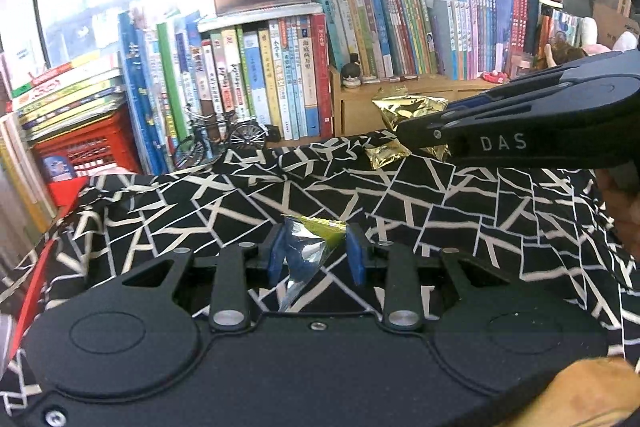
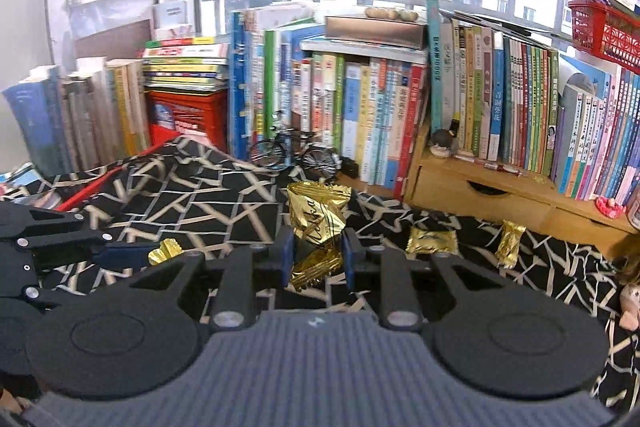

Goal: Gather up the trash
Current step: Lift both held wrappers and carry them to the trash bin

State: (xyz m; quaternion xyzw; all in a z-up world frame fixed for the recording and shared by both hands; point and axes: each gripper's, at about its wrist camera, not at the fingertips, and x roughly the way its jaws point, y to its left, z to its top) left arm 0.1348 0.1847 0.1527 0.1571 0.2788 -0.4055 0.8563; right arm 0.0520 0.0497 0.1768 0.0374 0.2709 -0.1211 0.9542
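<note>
On the patterned cloth (image 1: 400, 195), a silver wrapper (image 1: 308, 251) is pinched by the left hand-held gripper (image 1: 316, 253). A gold wrapper (image 2: 316, 215), at 12 o'clock, is clamped by the right hand-held gripper (image 2: 318, 251).

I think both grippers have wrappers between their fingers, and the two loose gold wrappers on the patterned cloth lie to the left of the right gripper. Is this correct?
Not quite. In the right wrist view the two loose gold wrappers lie on the patterned cloth to the right of the right gripper, not the left. The rest holds: the left gripper also has a wrapper between its fingers.
</note>
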